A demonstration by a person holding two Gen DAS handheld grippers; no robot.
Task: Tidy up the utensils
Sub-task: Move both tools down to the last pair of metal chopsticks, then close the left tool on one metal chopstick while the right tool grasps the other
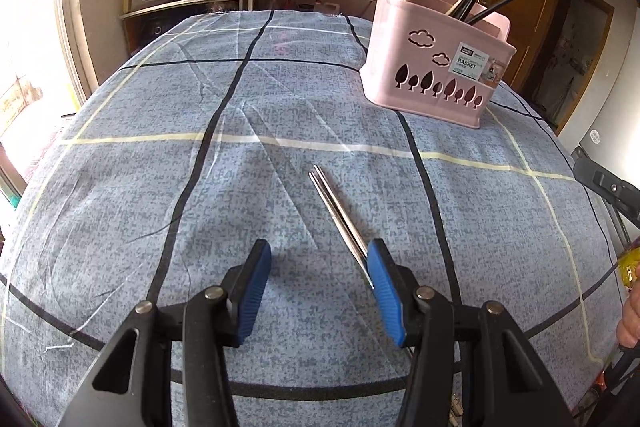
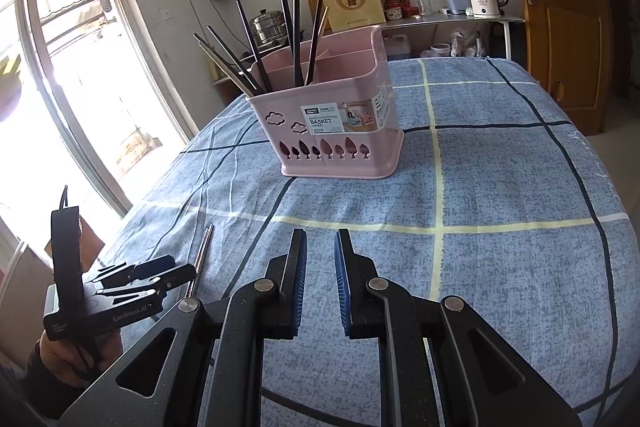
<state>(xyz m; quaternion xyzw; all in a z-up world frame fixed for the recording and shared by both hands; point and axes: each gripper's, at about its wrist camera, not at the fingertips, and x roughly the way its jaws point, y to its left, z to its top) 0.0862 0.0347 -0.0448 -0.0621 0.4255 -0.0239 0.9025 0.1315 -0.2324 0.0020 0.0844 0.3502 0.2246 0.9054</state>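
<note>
Left gripper [image 1: 318, 267] sits low over the checked cloth [image 1: 160, 147] with its jaws wide, nothing pinched. A pair of metal chopsticks [image 1: 336, 211] lies flat on the cloth, near end tucked right by its right pad [image 1: 382, 287]. Right gripper [image 2: 321, 267] hovers with a narrow gap, empty. Pink basket [image 2: 332, 131] stands further back, full of dark chopsticks [image 2: 296, 27].

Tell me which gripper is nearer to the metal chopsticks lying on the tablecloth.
Left. The left gripper is open right over the metal chopsticks, one finger beside them. The right gripper hovers off to their side, empty.
</note>
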